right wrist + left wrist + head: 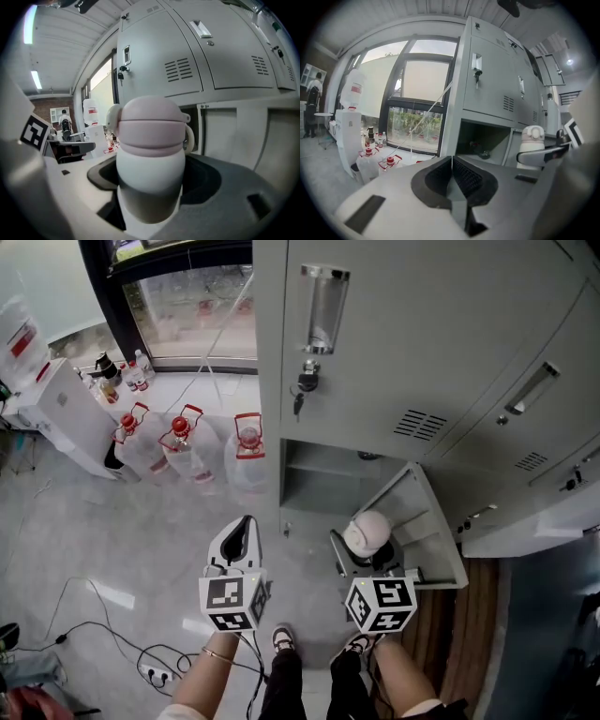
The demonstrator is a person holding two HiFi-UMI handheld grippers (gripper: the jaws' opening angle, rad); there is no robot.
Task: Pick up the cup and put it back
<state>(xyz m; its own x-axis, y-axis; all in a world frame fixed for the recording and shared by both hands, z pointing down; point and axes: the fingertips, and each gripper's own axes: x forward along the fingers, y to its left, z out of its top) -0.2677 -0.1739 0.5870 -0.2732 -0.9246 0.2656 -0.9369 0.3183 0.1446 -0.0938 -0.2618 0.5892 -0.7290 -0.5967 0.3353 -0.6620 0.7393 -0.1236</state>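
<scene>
While cup (150, 159) stands upright in right gripper (367, 557), jaws wide and clamped on its body, just outside the open locker compartment (319, 479), put-back looks pending | left gripper (242, 538): jaws pressed together, empty | advice: enter level, clear door (422, 521), release only once seated.

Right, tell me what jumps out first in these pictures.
The white cup with a pale pink lid stands out, clamped in the right gripper before the open bottom compartment of the grey metal lockers. Left of them, three clear water jugs with red caps stand on the floor. The left gripper is shut and empty.
</scene>
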